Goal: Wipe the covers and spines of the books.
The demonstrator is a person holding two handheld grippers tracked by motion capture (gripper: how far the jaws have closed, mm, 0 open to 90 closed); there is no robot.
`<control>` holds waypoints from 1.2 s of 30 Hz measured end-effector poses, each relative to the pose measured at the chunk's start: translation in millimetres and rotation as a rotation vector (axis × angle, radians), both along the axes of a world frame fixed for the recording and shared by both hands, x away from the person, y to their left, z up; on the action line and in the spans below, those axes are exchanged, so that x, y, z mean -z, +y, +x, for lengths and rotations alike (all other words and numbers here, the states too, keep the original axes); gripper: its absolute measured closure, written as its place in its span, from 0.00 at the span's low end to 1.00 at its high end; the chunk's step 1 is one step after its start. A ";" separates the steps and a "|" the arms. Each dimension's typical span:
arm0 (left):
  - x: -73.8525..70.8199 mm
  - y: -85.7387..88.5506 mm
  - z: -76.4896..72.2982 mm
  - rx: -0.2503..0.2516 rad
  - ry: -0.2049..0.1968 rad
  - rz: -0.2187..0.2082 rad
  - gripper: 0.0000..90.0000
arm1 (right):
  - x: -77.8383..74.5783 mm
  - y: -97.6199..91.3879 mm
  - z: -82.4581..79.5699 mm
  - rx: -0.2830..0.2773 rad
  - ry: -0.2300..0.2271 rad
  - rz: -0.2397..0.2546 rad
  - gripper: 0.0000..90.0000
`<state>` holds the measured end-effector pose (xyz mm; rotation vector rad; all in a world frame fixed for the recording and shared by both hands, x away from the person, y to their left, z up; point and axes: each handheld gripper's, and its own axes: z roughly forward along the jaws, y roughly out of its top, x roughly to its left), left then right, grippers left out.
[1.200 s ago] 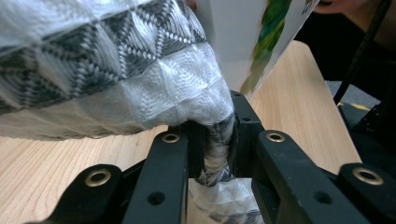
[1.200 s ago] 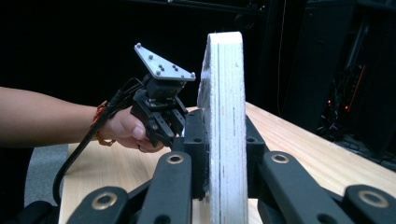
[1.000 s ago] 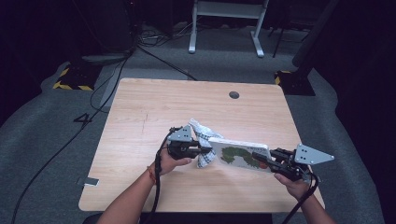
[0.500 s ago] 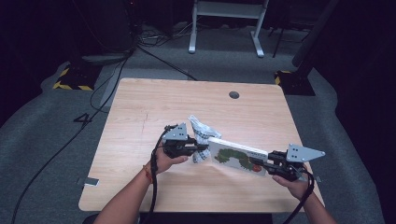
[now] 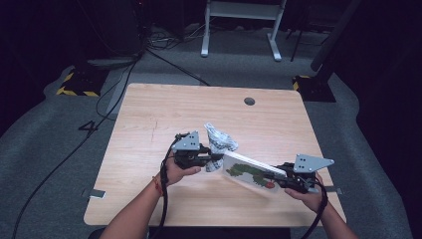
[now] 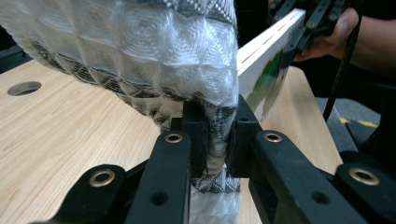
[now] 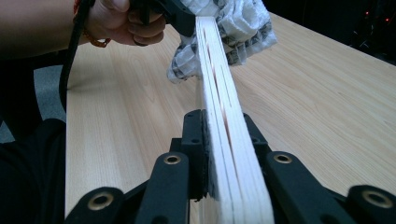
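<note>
Table [image 5: 149,149]: showing light wood grain, pale tan, with one dark round hole near the far edge.

Cloth [image 5: 219,139]: showing white, quilted in small raised squares, with a black-and-grey woven check along its borders; the left gripper view is giving the texture best [image 6: 154,56].

Board book [image 5: 251,172]: showing a white cover bearing a green shape with a red patch at one end; page edges are reading cream-white with thin reddish lines in the right gripper view [image 7: 219,93].

Left gripper [image 5: 211,160] and right gripper [image 5: 278,178]: black bodies, brass-coloured rivets on the jaws, grey three-cornered plates on top.

Floor: showing grey carpet; yellow-and-black hazard stripes [image 5: 74,91] at far left.
</note>
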<state>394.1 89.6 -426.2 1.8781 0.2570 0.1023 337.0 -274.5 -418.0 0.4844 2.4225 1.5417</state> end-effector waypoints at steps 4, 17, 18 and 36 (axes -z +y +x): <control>-1.5 1.5 -0.1 -0.014 -0.005 0.016 0.90 | -1.3 3.2 -2.4 0.001 -0.023 -0.011 0.87; 13.8 -8.5 3.4 -0.073 0.022 0.139 0.91 | -35.1 -18.4 -14.8 0.059 -0.165 0.159 0.87; 15.6 -10.8 2.9 -0.068 0.022 0.151 0.90 | -36.2 -19.5 -15.3 0.060 -0.165 0.172 0.87; 25.0 -41.9 -4.9 -0.013 0.080 0.154 0.91 | -36.0 -18.0 -15.7 0.078 -0.201 0.297 0.87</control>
